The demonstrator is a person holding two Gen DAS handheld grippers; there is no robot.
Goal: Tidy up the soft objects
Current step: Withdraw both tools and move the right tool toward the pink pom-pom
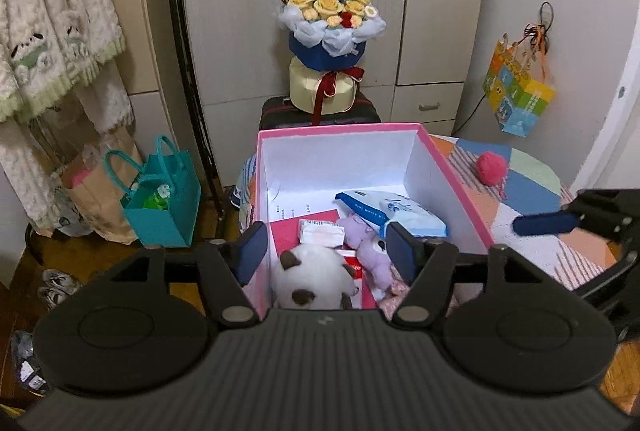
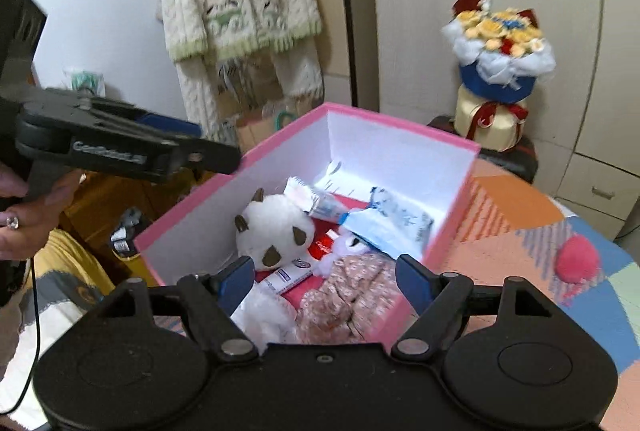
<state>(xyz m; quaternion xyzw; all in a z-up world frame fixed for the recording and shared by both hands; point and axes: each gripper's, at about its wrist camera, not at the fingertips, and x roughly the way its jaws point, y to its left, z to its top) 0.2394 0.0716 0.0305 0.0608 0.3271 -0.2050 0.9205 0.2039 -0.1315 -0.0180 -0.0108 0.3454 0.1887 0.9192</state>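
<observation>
Plush toy [image 2: 276,227] and wipes pack [image 2: 394,227] in box [image 2: 400,129] on table [image 2: 516,215]; yarn ball [image 2: 578,257] right of box.

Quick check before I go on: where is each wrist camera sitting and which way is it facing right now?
Left wrist: on the left gripper, jaws open, looking down into the pink box; right gripper at right edge.
Right wrist: on the right gripper, jaws open, over the box's near corner; left gripper and hand at left.
Shared: box, white plush, bouquet.

The box [image 1: 456,167] is made of matt pink card, lined white. A fluffy white plush toy [image 2: 272,227] and a glossy plastic wipes packet [image 1: 394,211] are seen inside. The table [image 2: 520,231] is covered by patchwork cloth.
</observation>
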